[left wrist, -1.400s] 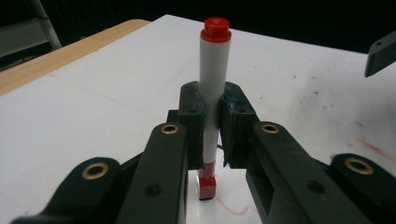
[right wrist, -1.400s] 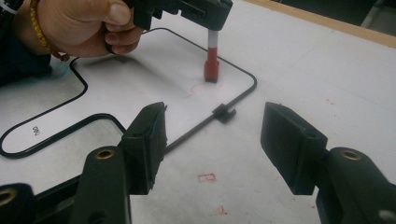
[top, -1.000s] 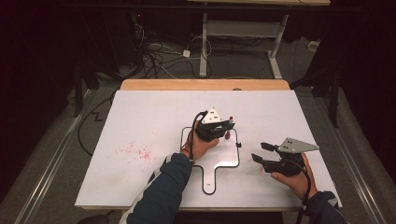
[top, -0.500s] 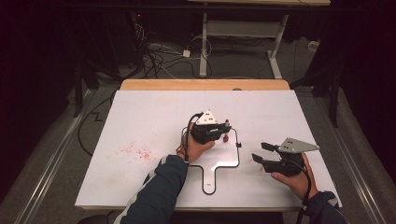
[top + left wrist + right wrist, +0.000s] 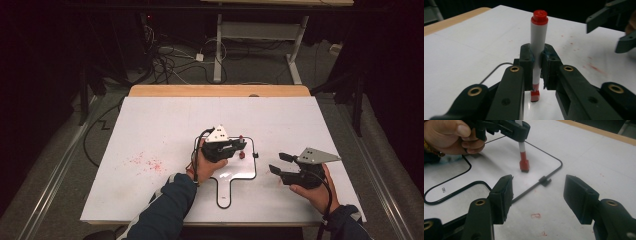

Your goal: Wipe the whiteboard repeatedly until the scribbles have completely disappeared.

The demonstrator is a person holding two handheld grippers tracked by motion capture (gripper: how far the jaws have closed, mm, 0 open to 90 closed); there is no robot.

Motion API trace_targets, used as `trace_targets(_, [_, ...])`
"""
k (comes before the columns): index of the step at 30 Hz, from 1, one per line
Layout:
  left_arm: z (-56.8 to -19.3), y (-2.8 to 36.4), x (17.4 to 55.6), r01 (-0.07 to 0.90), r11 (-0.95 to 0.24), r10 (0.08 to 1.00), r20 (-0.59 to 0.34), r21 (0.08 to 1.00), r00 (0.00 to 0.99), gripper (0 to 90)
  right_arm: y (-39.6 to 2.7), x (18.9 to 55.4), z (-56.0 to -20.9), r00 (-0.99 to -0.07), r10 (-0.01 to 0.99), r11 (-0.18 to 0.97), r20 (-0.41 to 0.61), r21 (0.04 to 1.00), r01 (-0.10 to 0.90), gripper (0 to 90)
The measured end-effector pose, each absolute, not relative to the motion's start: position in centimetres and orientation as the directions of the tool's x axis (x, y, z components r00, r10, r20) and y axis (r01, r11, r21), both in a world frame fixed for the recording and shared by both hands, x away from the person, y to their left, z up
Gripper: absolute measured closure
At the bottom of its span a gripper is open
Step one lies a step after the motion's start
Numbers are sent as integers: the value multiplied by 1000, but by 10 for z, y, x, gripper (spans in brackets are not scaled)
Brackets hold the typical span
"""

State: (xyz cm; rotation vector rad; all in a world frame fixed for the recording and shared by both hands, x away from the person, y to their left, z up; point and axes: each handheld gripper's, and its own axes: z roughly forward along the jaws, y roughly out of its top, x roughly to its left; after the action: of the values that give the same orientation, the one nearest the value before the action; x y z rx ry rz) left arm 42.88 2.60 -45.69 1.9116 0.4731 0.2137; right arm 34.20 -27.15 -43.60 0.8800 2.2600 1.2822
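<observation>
My left gripper (image 5: 235, 146) has slid toward me across the small white paddle-shaped board with the black rim (image 5: 248, 172) since a second ago; I judge a stroke underway; its jaws clamp the white marker with red end (image 5: 537, 50) upright, tip on the board; right gripper (image 5: 280, 164) idles, jaws wide, empty, on the white table (image 5: 150, 125).

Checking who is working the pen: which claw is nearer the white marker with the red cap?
Left. The left claw is clamped around the white marker with the red cap; the right claw hovers open, apart, to its right.
</observation>
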Motion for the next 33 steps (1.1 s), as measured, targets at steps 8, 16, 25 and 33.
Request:
trace_targets(8, [-456, 20, 406, 219, -336, 351, -93, 916, 932, 788, -273, 342, -436, -722, 691, 381, -31, 865, 327, 416])
trace_targets(16, [-454, 13, 380, 173, -377, 287, -63, 910, 956, 788, -272, 342, -435, -721, 693, 381, -32, 865, 327, 416])
trace_targets(25, [-451, -7, 401, 173, -381, 323, -45, 908, 945, 788, -271, 342, -436, -725, 688, 387, -36, 863, 325, 417])
trace_targets(33, [-452, -13, 411, 168, -378, 342, -31, 910, 939, 788, -272, 342, -436, -723, 690, 387, -36, 863, 325, 417])
